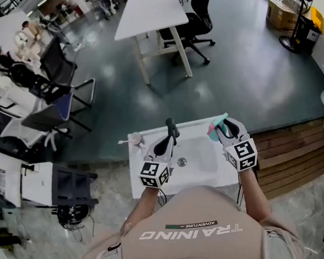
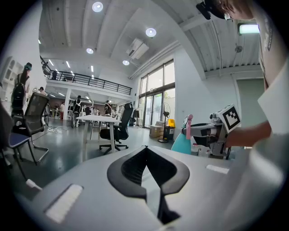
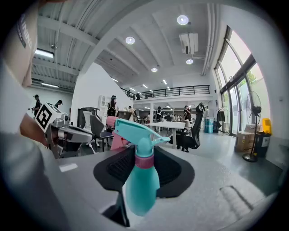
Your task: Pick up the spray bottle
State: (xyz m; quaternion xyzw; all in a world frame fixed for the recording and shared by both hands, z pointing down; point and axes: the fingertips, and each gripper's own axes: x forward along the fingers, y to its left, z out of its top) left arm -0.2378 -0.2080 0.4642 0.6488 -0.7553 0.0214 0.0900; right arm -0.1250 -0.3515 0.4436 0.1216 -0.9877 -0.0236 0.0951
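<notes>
A teal spray bottle [image 3: 142, 180] with a pink collar stands upright between the jaws of my right gripper [image 3: 143, 153], which is shut on its body. In the head view that bottle [image 1: 216, 127] is held above the far right corner of a white basin [image 1: 150, 139], with the right gripper [image 1: 222, 127] behind it. My left gripper [image 1: 171, 124] hovers over the basin's left half, its jaws together and nothing in them. From the left gripper view [image 2: 145, 151] the bottle [image 2: 182, 142] shows off to the right, in the right gripper [image 2: 203, 131].
A round drain [image 1: 182, 162] sits mid-basin and a small white item [image 1: 136, 142] lies on its left rim. Wooden decking [image 1: 293, 159] is to the right, office chairs [image 1: 55, 67] to the left, a white table [image 1: 154, 11] beyond, and a white cart [image 1: 40, 183] near my left.
</notes>
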